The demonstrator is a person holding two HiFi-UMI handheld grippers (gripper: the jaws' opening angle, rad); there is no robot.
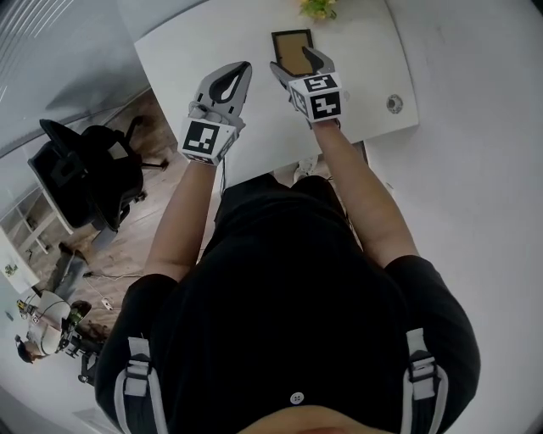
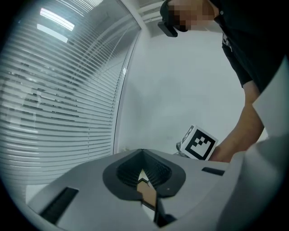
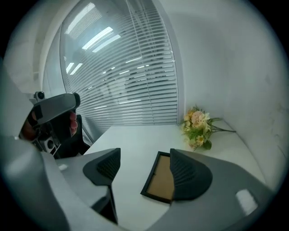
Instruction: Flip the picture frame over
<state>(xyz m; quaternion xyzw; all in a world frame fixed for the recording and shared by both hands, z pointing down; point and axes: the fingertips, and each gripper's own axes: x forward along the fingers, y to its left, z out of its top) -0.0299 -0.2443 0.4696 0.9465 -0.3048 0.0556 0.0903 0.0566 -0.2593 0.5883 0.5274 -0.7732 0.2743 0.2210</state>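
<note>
The picture frame [image 1: 293,51] lies flat on the white table [image 1: 195,51], black-edged with a brown face up. My right gripper [image 1: 297,68] is open just over the frame's near end, one jaw on each side. In the right gripper view the frame [image 3: 159,180] sits between the spread jaws of the right gripper [image 3: 144,155], and the right pad covers its right edge. Nothing is pinched. To the left, my left gripper [image 1: 243,69] hovers over bare table with its tips together and nothing in it. In its own view the left gripper [image 2: 143,158] is shut, and a brown sliver shows through the gap.
A bunch of pale flowers [image 1: 318,8] [image 3: 198,128] lies on the table beyond the frame. A round grommet [image 1: 394,103] is set into the table at the right. A black office chair [image 1: 93,174] stands on the wood floor to the left. Window blinds [image 3: 131,90] run behind the table.
</note>
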